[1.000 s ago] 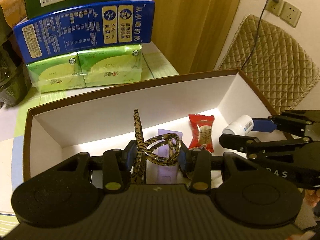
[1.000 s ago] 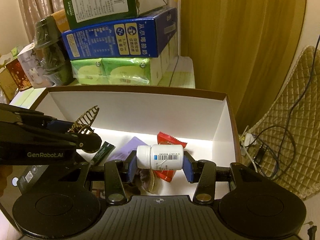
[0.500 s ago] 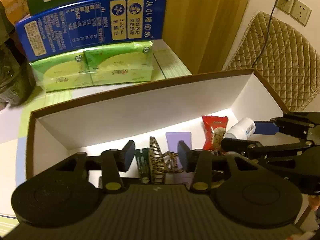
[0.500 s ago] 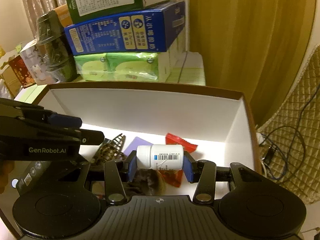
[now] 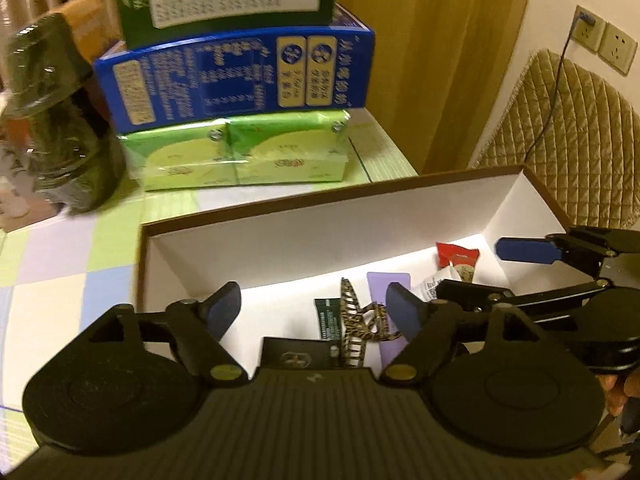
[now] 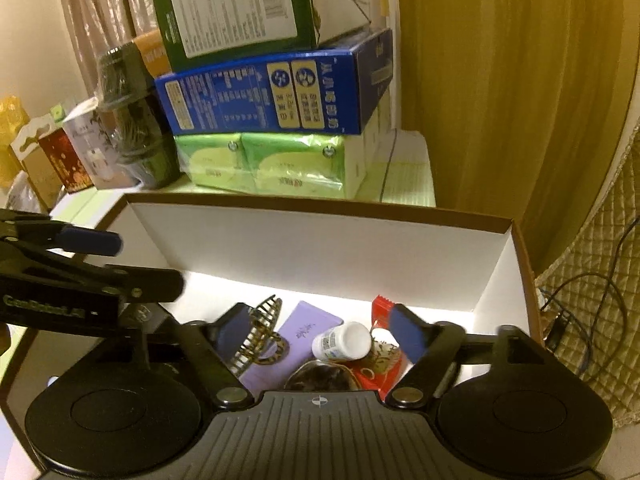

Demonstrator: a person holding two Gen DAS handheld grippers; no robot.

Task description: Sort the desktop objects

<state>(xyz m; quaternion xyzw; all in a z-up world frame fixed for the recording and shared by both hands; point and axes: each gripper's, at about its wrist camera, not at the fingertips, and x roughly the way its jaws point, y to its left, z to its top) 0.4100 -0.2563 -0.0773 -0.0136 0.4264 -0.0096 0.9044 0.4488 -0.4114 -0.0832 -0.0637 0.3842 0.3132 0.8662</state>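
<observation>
Two claws: both spread wide and holding nothing, hovering over the white-lined box (image 6: 304, 240).
Left gripper (image 5: 314, 312): blue pads far apart, bare; the gap between them looks down on the leopard-print hair clip (image 5: 360, 320).
Right gripper (image 6: 320, 330): fingers equally splayed, touching nothing; the white pill bottle (image 6: 342, 342) lies on its side on the box floor below the gap.
Hair clip: resting on the box floor, overlapping the lilac card (image 5: 390, 284) and lying just beside a dark green packet (image 5: 327, 318).
Pill bottle: leaning against the red snack wrapper (image 6: 380, 364), its cap pointing toward the right wall of the box.
Box floor: a dark wallet-like item (image 5: 294, 356) sits at the near edge under the left gripper.
Behind the box: green tissue packs (image 6: 264, 164) with a blue carton (image 6: 276, 92) and a green carton (image 6: 236, 8) stacked on them, on the checked tablecloth (image 5: 60, 276).
</observation>
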